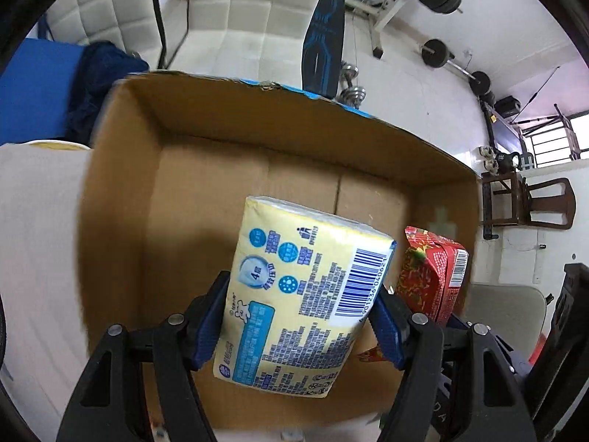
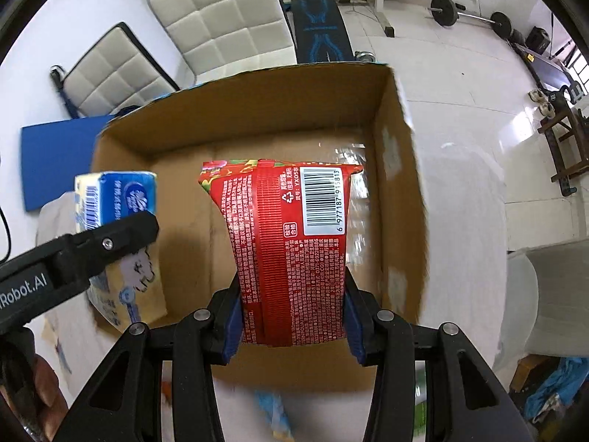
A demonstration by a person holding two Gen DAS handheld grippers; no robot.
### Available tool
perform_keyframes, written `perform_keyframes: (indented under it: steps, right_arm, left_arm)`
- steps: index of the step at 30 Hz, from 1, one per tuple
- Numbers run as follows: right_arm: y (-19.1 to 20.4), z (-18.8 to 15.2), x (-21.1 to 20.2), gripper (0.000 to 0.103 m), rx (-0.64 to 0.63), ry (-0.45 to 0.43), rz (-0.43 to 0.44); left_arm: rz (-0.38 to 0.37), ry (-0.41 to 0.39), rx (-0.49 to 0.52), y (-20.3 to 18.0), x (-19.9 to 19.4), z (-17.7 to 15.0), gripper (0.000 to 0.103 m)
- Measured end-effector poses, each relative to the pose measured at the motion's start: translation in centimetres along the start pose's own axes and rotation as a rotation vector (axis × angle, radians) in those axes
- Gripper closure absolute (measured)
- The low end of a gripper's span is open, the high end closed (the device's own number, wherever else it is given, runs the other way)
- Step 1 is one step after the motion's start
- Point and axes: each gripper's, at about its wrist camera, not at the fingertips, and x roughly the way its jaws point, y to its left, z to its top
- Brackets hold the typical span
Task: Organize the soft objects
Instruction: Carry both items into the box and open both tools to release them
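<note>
Left wrist view showed my left gripper [image 1: 298, 328] pinching a yellow tissue pack [image 1: 305, 294] across its lower half, the pack hanging over the open cardboard box [image 1: 121, 191], above the box floor on its near side. I judged the pack light and spongy: the film wrap looked slick, so a hold across the broad faces near the middle, as I had it, seemed safest, since squeezing a corner would only crumple it. My right gripper [image 2: 292, 316] was clamped on a red packet [image 2: 283, 243] by its lower end, also over the box, to the right of the tissue pack. That packet looked puffy and crinkly, and I reckoned it would buckle if pinched harder, so the flat seam side was the better place to grip. Nothing lay on the box floor that I could see. The box sat on a pale surface, with a blue mat [image 2: 55, 154] behind its left corner, white padded cushions [image 2: 224, 25] beyond its far wall, and a weight bench [image 2: 320, 25] on a glossy tiled floor further back.
</note>
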Motion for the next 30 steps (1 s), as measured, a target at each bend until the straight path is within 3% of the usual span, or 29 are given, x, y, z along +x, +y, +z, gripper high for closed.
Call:
perform_keyframes:
  steps: [4, 11, 22, 24, 26, 28, 30]
  right_arm:
    - [-0.2, 2.8, 3.8, 0.055, 0.006, 0.023, -0.031]
    - [-0.9, 4.3, 7.5, 0.055, 0.011, 0.051, -0.061]
    - [-0.4, 3.7, 8.4, 0.05, 0.0, 0.085, -0.06]
    - [-0.3, 3.4, 8.0, 0.044, -0.003, 0.084, -0.064]
    - [-0.3, 2.8, 7.4, 0.043, -0.011, 0.084, -0.067]
    - [-0.1, 2.1, 6.7, 0.041, -0.023, 0.085, -0.081]
    - [0.1, 0.4, 5.5, 0.03, -0.035, 0.083, -0.08]
  left_arm:
    - [-0.012, 0.04, -0.017, 0.5, 3.2, 2.4, 0.035]
    - [-0.062, 0.099, -0.034, 0.5, 6.1, 3.8, 0.035]
    - [-0.013, 0.137, -0.034, 0.1, 5.2, 3.2, 0.034]
    - [0.001, 0.126, -0.021, -0.2, 4.2, 2.9, 0.03]
    - [0.018, 0.11, -0.003, -0.4, 3.0, 2.5, 0.021]
    - [0.042, 0.086, 0.017, -0.6, 1.8, 1.8, 0.018]
    - [0.076, 0.065, 0.044, -0.6, 0.4, 0.8, 0.011]
